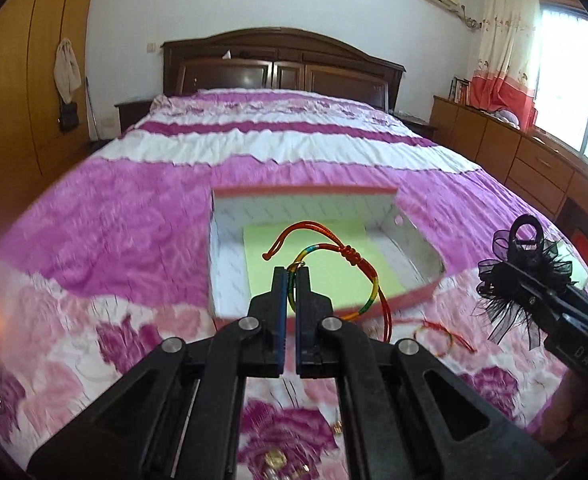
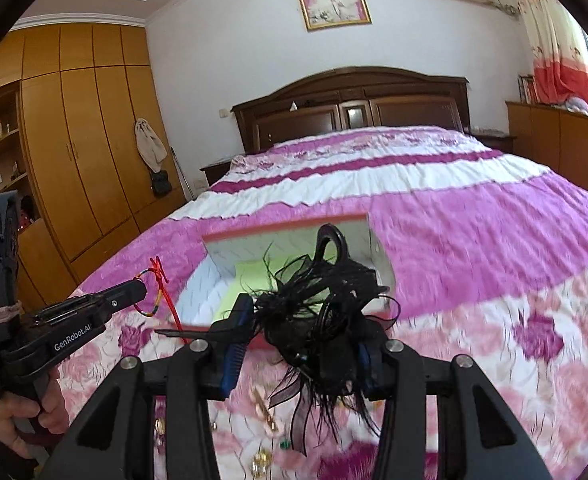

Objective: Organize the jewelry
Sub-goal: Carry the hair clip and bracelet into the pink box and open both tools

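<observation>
My left gripper (image 1: 291, 276) is shut on a rainbow and red cord bracelet (image 1: 336, 254) and holds it over the near edge of an open white box with a red rim (image 1: 306, 191) and a green liner (image 1: 358, 268). It also shows at the left of the right wrist view (image 2: 142, 286), bracelet (image 2: 156, 292) dangling. My right gripper (image 2: 306, 316) is shut on a black feathered ribbon hair clip (image 2: 322, 304), just in front of the box (image 2: 286, 226). In the left wrist view it (image 1: 510, 264) is at the right with the clip (image 1: 522, 268).
Everything lies on a pink and white floral bedspread (image 1: 134, 220). A thin red cord bracelet (image 1: 442, 334) lies right of the left gripper. Small gold pieces (image 2: 262, 460) lie on the spread near the camera. A wardrobe (image 2: 74, 140) stands left, drawers (image 1: 534, 160) right.
</observation>
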A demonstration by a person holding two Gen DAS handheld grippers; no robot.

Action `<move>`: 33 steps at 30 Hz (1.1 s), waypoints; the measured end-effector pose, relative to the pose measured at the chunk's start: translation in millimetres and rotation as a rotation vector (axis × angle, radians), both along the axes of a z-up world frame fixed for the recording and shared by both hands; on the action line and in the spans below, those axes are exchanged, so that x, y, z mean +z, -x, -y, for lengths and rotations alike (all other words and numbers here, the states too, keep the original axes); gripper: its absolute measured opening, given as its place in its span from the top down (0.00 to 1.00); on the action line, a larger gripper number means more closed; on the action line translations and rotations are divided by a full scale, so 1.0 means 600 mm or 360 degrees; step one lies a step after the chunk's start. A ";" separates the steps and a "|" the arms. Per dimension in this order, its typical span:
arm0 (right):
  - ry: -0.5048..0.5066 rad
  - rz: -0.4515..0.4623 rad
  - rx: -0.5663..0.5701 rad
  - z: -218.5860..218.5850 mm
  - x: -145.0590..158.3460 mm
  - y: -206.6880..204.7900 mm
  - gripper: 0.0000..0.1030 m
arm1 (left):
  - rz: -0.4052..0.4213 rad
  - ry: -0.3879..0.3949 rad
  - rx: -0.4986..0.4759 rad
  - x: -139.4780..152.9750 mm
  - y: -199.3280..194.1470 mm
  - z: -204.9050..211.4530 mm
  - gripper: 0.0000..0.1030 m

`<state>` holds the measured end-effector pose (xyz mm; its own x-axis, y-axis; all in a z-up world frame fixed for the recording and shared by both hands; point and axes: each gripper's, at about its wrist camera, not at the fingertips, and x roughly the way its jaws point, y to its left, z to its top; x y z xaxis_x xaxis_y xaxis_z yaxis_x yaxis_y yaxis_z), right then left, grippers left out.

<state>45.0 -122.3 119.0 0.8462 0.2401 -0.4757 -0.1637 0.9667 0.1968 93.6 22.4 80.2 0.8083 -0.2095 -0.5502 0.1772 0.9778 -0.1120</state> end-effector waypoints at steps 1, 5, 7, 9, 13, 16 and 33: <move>0.0008 0.0006 0.0001 -0.002 0.004 -0.008 0.54 | 0.0006 -0.0008 0.0006 0.002 -0.007 -0.001 1.00; 0.0013 0.0007 0.0012 -0.006 0.016 -0.046 0.54 | 0.0024 -0.0026 0.0038 0.007 -0.038 -0.007 1.00; 0.0016 -0.0006 0.0014 -0.007 0.017 -0.067 0.54 | 0.0019 -0.0041 0.0059 0.005 -0.059 -0.010 1.00; 0.0017 -0.0023 0.0015 -0.007 0.018 -0.094 0.54 | 0.0002 -0.0049 0.0072 -0.001 -0.080 -0.012 1.00; 0.0046 -0.0057 0.0012 -0.010 0.014 -0.138 0.54 | -0.0049 -0.0078 0.0076 -0.014 -0.120 -0.009 1.00; 0.0061 -0.0108 0.0018 -0.013 0.005 -0.177 0.54 | -0.0072 -0.0097 0.0073 -0.022 -0.146 0.000 1.00; 0.0153 -0.0520 0.0005 -0.014 -0.119 -0.359 0.54 | -0.0393 -0.0153 0.0115 -0.122 -0.273 0.018 1.00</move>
<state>260.6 -114.0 47.3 0.6449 0.1830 -0.7420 -0.1098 0.9830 0.1470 257.6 11.5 6.9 0.6580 -0.0936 -0.7472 0.0855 0.9951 -0.0494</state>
